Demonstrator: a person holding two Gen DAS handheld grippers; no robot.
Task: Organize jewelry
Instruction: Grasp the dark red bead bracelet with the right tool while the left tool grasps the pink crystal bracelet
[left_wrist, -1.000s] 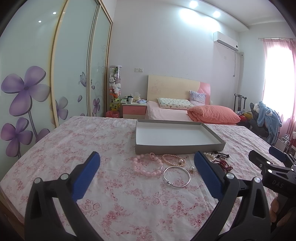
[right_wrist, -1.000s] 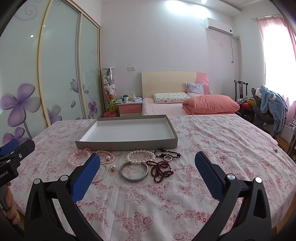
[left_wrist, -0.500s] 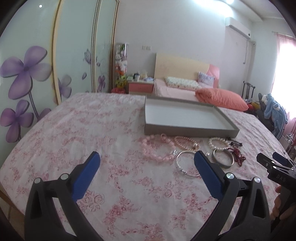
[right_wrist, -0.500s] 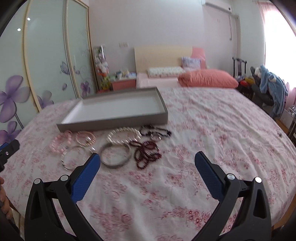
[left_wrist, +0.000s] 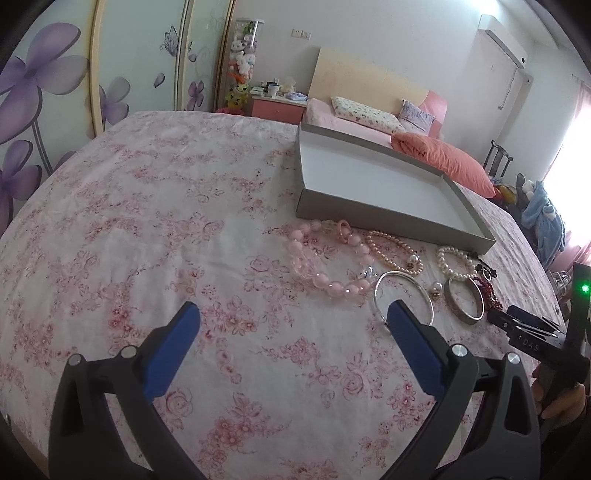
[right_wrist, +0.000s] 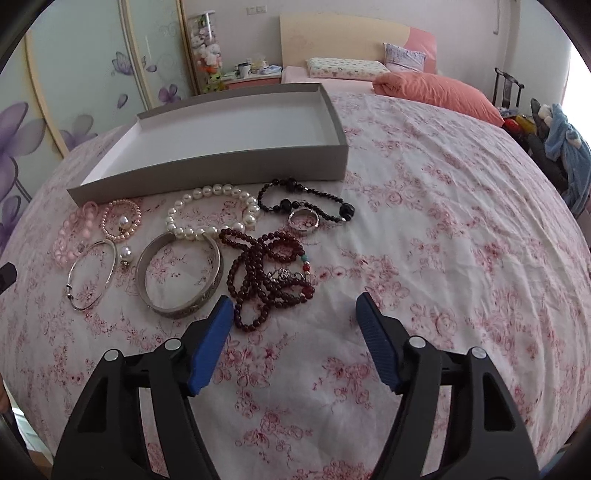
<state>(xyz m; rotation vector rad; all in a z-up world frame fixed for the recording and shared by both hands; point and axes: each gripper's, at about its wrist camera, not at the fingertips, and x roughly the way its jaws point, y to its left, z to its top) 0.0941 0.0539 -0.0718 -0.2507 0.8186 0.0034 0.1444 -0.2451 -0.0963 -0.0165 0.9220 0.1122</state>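
- On the floral sheet (right_wrist: 424, 229) of the bed, all your jewelry sits in a loose row just in front of the grey tray (right_wrist: 207, 173), none of it in the tray.
- Far left you've got the pink bead bracelet (left_wrist: 325, 258), then a small peach pearl bracelet (right_wrist: 121, 218) and a thin silver bangle (right_wrist: 90, 275) with a loose pearl earring (right_wrist: 125, 254) right beside it.
- Middle: wide silver bangle (right_wrist: 179, 275), touching the white pearl bracelet (right_wrist: 214, 212) behind it.
- Right side: dark red bead strand (right_wrist: 271, 273) in a heap, a silver ring (right_wrist: 303, 220) and the black bead bracelet (right_wrist: 306, 199) closest to the tray.
- Your right hand-held gripper (right_wrist: 294, 317) is angled down over the sheet, jaws closing but with a clear gap and only fabric between them; its left pad sits just beside the red beads.
- Your left hand-held gripper (left_wrist: 293, 323) has its jaws wide apart, nothing in them, right pad overlapping the thin bangle in its own view.
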